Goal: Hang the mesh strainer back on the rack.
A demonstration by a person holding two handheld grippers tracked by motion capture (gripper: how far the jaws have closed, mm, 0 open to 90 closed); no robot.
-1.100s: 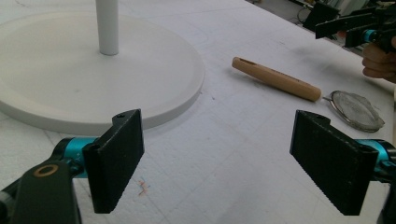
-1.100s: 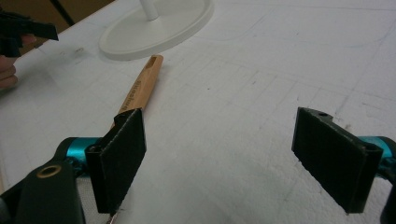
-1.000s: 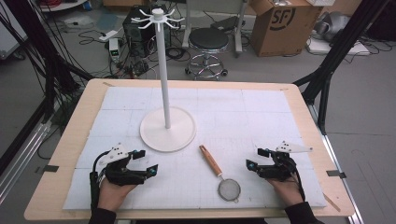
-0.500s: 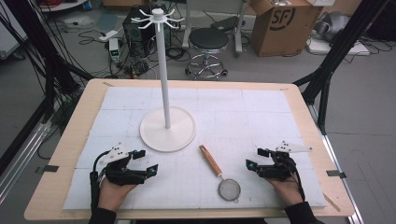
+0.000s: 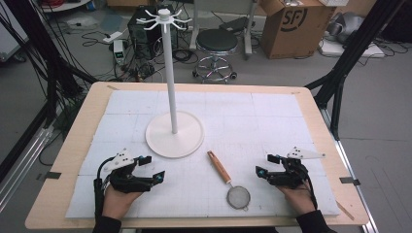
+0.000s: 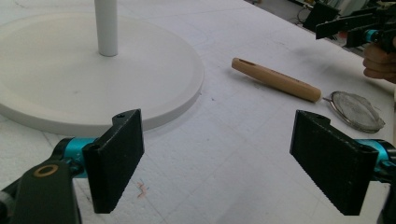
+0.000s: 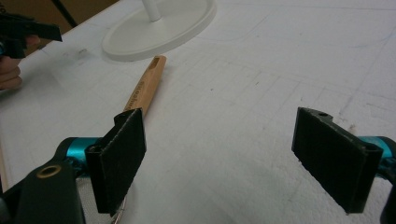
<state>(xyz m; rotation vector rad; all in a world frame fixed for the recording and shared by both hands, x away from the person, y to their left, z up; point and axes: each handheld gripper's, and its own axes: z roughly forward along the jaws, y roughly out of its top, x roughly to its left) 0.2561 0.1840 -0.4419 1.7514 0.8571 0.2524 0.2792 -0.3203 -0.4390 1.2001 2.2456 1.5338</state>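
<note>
A small strainer with a wooden handle and a round mesh bowl lies flat on the white mat between my two grippers. The same wooden handle shows ahead in the left gripper view, and the handle runs past the left jaw in the right gripper view. My left gripper rests at the front left, open, with nothing between its jaws. At the front right my right gripper is open too and holds nothing. A white hanger stand with a tall pole and hooks on top stands behind the strainer.
The white mat covers a wooden table. Beyond the table's far edge are a stool, a cardboard box and cables on the floor. Black frame legs stand at both sides.
</note>
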